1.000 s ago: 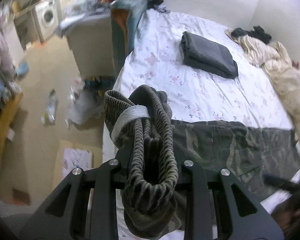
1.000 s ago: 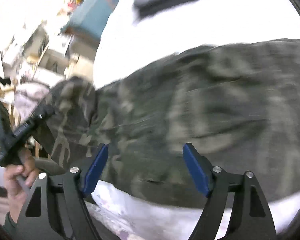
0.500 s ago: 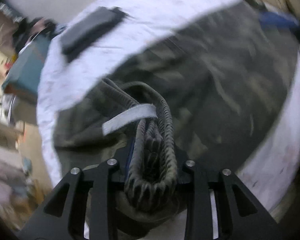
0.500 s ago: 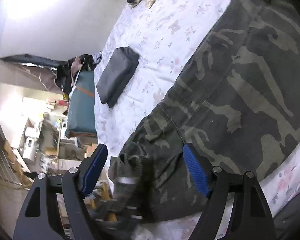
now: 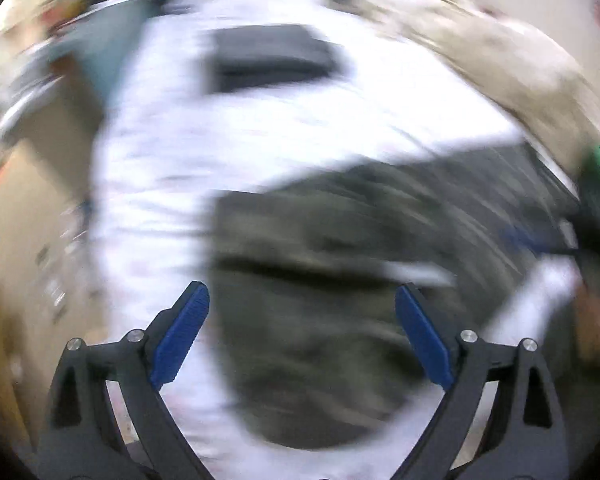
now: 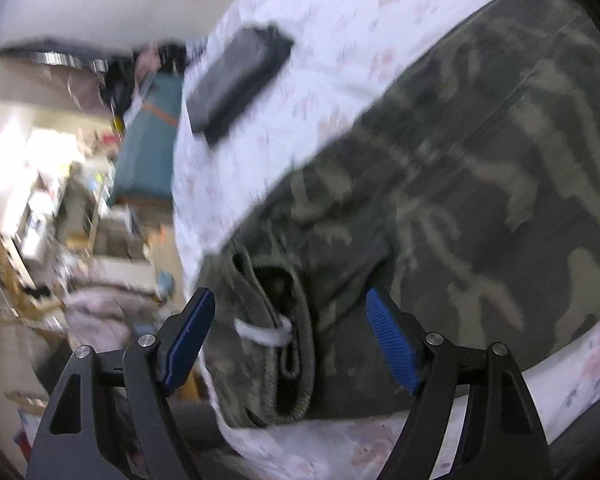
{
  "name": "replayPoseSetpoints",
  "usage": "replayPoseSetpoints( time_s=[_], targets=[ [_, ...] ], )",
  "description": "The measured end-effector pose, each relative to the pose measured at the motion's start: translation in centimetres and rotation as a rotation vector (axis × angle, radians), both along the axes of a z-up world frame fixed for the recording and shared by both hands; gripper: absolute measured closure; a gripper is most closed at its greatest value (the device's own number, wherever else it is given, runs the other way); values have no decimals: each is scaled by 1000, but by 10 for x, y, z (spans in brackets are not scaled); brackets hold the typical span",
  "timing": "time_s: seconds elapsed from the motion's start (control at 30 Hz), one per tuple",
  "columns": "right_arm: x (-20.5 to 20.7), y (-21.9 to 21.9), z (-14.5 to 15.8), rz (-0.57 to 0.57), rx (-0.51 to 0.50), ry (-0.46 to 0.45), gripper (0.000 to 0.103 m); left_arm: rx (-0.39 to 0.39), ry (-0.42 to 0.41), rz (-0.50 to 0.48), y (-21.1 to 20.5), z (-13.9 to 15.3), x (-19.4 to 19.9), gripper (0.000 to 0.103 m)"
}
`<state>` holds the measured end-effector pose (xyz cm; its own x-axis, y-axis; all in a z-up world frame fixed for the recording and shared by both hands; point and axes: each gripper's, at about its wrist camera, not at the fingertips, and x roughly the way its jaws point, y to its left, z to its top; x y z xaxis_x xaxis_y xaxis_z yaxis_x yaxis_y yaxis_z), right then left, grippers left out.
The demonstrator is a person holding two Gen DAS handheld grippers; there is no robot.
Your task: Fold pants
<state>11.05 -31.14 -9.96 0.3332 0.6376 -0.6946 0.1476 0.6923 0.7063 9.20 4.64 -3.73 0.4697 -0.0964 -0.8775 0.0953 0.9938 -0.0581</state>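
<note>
Camouflage pants (image 6: 440,208) lie spread on a bed with a white flowered sheet (image 6: 340,40). Their ribbed waistband with a white loop (image 6: 268,334) lies at the bed's near corner. My right gripper (image 6: 290,340) is open and empty, its blue pads on either side of the waistband and above it. In the blurred left wrist view the pants (image 5: 320,280) lie in front of my left gripper (image 5: 300,332), which is open and empty above them. The right gripper shows as a dark blur at that view's right edge (image 5: 596,220).
A folded dark grey garment (image 6: 236,80) (image 5: 268,56) lies farther up the bed. Beige bedding (image 5: 500,64) is heaped at the far right. A teal box (image 6: 152,136) and a cluttered floor are off the bed's left side.
My left gripper has opened and let go of the waistband, which now lies on the bed. Both cameras have swung; the right gripper has moved over the waistband.
</note>
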Motion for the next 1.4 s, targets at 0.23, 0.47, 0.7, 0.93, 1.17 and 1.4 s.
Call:
replayPoseSetpoints(
  time_s=[0.23, 0.47, 0.7, 0.93, 1.17, 1.4],
  targets=[
    [6, 74, -18, 235, -212, -1, 23, -45, 144, 351, 68, -41, 18, 11],
    [65, 130, -8, 366, -300, -122, 30, -66, 169, 337, 66, -46, 9, 11],
    [95, 133, 18, 357, -277, -280, 89, -103, 170, 397, 81, -47, 14, 11],
    [108, 130, -15, 415, -409, -163, 57, -143, 193, 418, 86, -50, 15, 11],
    [40, 144, 30, 549, -319, -196, 55, -157, 171, 397, 77, -43, 17, 11],
    [11, 169, -48, 504, -743, -163, 40, -141, 160, 339, 53, -44, 22, 11]
  ],
)
